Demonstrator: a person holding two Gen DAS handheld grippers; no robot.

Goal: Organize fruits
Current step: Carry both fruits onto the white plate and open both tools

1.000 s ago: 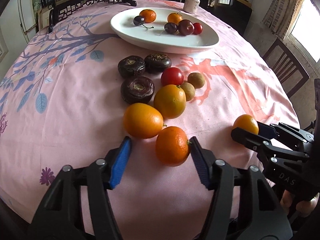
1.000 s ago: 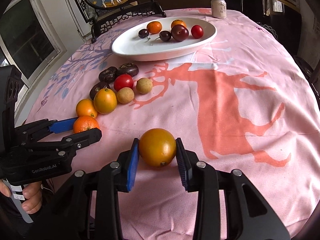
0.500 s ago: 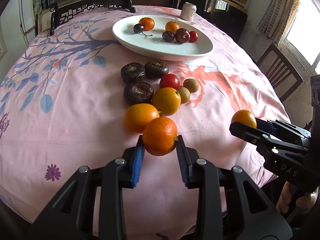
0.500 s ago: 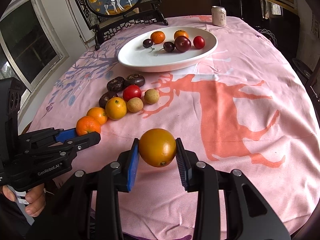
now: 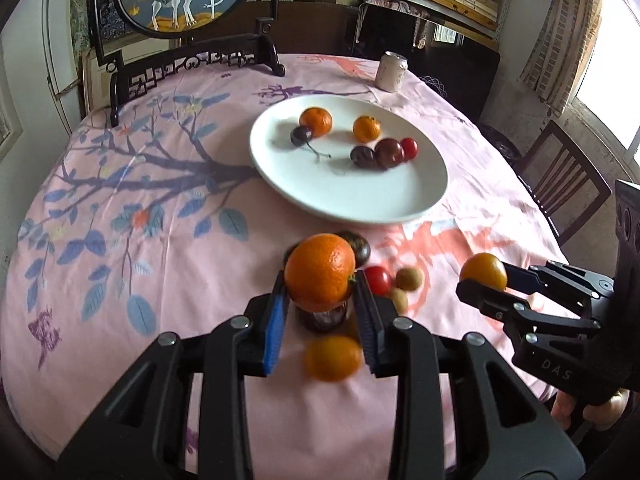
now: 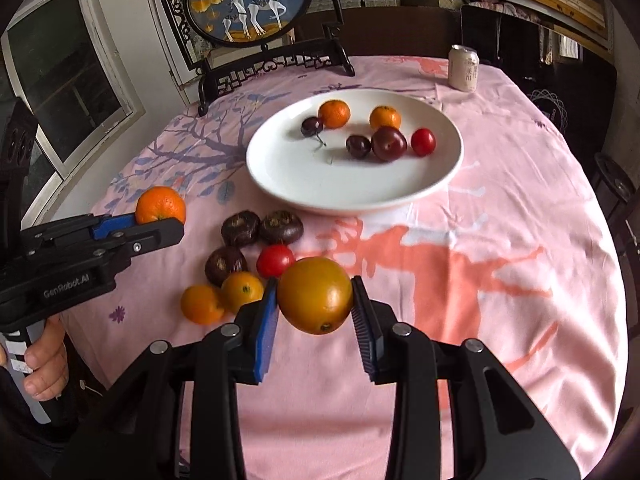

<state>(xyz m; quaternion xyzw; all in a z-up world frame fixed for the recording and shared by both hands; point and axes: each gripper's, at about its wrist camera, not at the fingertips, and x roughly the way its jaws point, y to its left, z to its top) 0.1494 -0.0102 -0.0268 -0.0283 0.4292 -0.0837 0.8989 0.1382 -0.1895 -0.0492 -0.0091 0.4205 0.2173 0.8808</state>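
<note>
My left gripper (image 5: 320, 280) is shut on a bright orange mandarin (image 5: 320, 270), held in the air above the pink tablecloth; the same mandarin (image 6: 161, 205) shows at the left of the right wrist view. My right gripper (image 6: 314, 300) is shut on a darker yellow-orange fruit (image 6: 315, 294), also lifted, seen again as the fruit (image 5: 483, 271) at the right. A white plate (image 5: 344, 196) at the table's middle holds two small oranges, dark plums and a red tomato. Loose fruit lies under the grippers: a red tomato (image 6: 275, 260), several dark brown fruits (image 6: 240, 228), two oranges (image 6: 242, 289).
A drink can (image 6: 463, 68) stands behind the plate. A framed deer screen (image 6: 250, 0) on a dark stand rises at the table's far edge. A wooden chair (image 5: 564, 184) sits at the right. A hand (image 6: 44, 364) grips the left tool's handle.
The left gripper closed on the mandarin and raised it off the cloth. The right gripper rose with its fruit. Both views now look further up the table, toward the plate.
</note>
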